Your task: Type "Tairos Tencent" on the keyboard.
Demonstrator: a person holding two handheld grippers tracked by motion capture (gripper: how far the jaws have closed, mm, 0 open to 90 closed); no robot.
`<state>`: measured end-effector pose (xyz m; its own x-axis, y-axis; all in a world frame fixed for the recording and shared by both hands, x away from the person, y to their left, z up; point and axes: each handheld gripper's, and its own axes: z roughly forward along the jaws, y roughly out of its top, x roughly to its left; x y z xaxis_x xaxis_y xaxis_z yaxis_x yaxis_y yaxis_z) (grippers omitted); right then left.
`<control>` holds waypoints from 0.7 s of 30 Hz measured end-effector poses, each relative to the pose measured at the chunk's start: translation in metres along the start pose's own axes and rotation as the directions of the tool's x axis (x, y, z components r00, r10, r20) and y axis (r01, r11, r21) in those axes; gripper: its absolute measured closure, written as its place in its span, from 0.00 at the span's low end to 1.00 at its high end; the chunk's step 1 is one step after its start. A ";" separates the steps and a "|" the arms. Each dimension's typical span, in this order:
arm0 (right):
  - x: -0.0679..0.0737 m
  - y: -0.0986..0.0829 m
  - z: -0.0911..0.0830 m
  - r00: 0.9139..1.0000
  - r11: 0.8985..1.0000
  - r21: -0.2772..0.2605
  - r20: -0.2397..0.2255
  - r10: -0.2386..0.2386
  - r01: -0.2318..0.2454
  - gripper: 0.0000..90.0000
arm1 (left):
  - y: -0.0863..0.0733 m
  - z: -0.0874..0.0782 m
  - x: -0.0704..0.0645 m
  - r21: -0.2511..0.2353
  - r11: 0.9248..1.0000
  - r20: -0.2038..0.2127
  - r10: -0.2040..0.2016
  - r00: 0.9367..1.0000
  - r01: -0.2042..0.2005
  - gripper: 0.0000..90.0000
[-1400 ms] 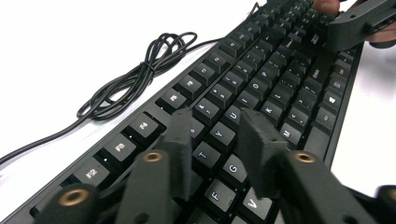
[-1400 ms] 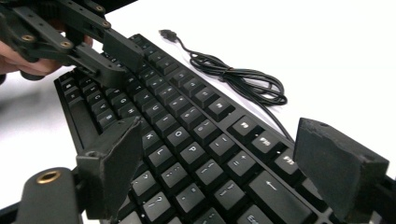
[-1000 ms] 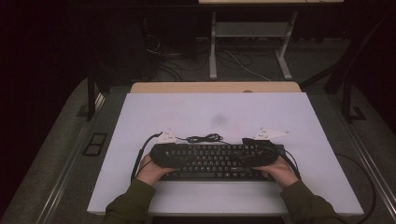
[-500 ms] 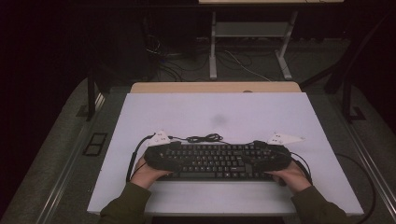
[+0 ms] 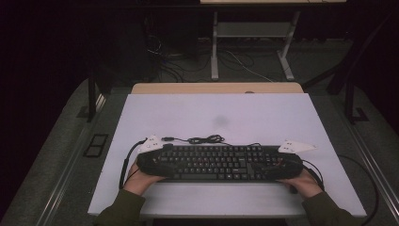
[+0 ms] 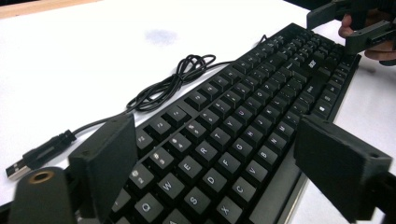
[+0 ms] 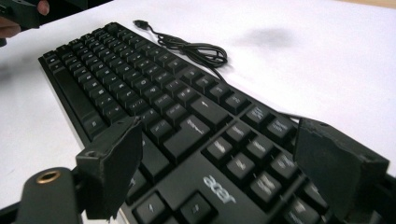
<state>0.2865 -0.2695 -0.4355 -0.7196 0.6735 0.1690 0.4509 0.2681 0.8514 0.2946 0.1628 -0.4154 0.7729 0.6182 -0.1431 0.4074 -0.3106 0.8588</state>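
High view first: a black Acer keyboard [image 5: 219, 162] lies lengthwise across the near half of the white surface [image 5: 263, 113], close to the person's edge, with a hand at each short end. The left gripper [image 5: 155, 160] sits at the keyboard's left end and the right gripper [image 5: 277, 165] at its right end, so the board is bracketed from both sides, which reads as a two-handed grasp meant to keep a long, flat thing level if it is lifted or slid.

Left gripper view shows its fingers [image 6: 105, 165] spread wide, one past the board's far edge and one [image 6: 341, 172] past the near edge, with the Q-W-E rows between them. They straddle the board's depth, but whether the pads press on its edges I cannot tell; they look open around it, not clamped.

Right gripper view gives the mirror case: its fingers [image 7: 114, 163] stand wide on either side of the numeric-pad end, the Acer logo [image 7: 219, 183] just ahead of them. Again the span matches the board's depth, and contact is not clear.

The keyboard's cable [image 5: 202, 139] lies loose in a coil just behind the board, its USB plug [image 6: 35, 156] resting free on the surface near the left gripper. Because it is unplugged and trails behind, it should drag along without snagging, though the coil could catch under the board if that is pushed away from the person.
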 end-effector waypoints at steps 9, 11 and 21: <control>-0.010 -0.011 -0.016 1.000 1.000 -0.008 0.011 0.020 -0.020 0.17 | -0.009 -0.005 -0.002 -0.011 1.000 0.008 0.000 1.000 0.000 0.01; -0.011 -0.012 -0.017 1.000 1.000 -0.009 0.012 0.013 -0.013 0.17 | -0.011 -0.005 -0.002 -0.007 1.000 0.002 0.002 1.000 -0.002 0.00; -0.011 -0.017 -0.021 1.000 1.000 0.004 0.008 -0.006 0.006 0.17 | -0.019 -0.005 -0.002 0.021 0.999 -0.018 0.025 1.000 -0.024 0.00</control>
<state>0.2755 -0.2955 -0.4412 -0.7181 0.6773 0.1602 0.4490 0.2750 0.8502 0.2834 0.1709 -0.4290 0.7735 0.6236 -0.1130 0.3987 -0.3403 0.8516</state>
